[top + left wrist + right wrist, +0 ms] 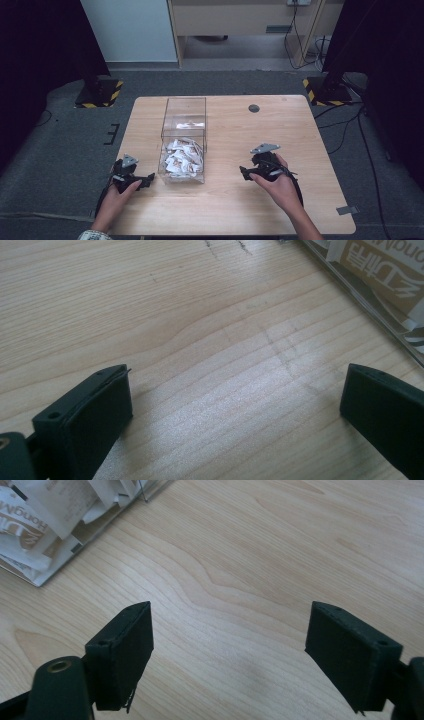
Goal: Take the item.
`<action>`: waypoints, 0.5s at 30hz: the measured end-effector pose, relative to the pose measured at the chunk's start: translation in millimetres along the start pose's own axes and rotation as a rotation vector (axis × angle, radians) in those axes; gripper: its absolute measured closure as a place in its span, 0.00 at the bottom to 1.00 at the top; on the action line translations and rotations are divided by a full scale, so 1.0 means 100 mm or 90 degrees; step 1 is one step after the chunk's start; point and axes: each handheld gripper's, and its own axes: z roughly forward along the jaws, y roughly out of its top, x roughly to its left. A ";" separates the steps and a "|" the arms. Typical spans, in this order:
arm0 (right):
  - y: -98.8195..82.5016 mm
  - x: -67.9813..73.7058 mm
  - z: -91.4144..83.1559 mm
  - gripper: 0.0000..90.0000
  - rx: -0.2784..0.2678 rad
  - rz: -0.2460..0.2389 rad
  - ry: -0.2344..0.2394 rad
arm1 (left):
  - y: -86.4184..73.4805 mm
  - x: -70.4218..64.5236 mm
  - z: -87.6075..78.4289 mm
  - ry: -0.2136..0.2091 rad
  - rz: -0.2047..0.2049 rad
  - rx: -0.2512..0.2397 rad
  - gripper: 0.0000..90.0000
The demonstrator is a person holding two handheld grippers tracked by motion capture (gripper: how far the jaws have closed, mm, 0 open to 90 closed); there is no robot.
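Pale matt wood-grain table (225, 200), clear glossy plastic box (184, 117), crinkled white paper packets (182, 156), matt black plastic left gripper (235, 405), right gripper (227, 645)

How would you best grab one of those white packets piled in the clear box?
Probably from straight above: the clear box has tall walls and an open top. Pinch a loose upturned edge of a top packet in the near compartment. The right hand-held gripper, jaws open and empty, sits just to the side.

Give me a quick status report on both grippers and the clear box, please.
Left gripper open, empty. Right gripper open, empty. Clear plastic box of white paper sachets sits between them, untouched. Bare wooden table around it.
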 end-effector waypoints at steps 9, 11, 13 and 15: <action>0.19 0.07 -0.05 0.29 -0.013 -0.010 0.009 | 0.00 0.00 0.00 0.000 0.000 0.000 0.00; 0.23 0.09 -0.06 0.29 -0.016 -0.015 0.011 | 0.00 0.00 0.00 0.000 0.000 0.000 0.00; 0.27 0.11 -0.07 0.30 -0.019 -0.023 0.013 | 0.00 0.00 0.00 0.000 0.000 0.000 0.00; 0.32 0.14 -0.08 0.31 -0.020 -0.025 0.015 | 0.00 0.00 0.00 -0.001 0.000 0.000 0.00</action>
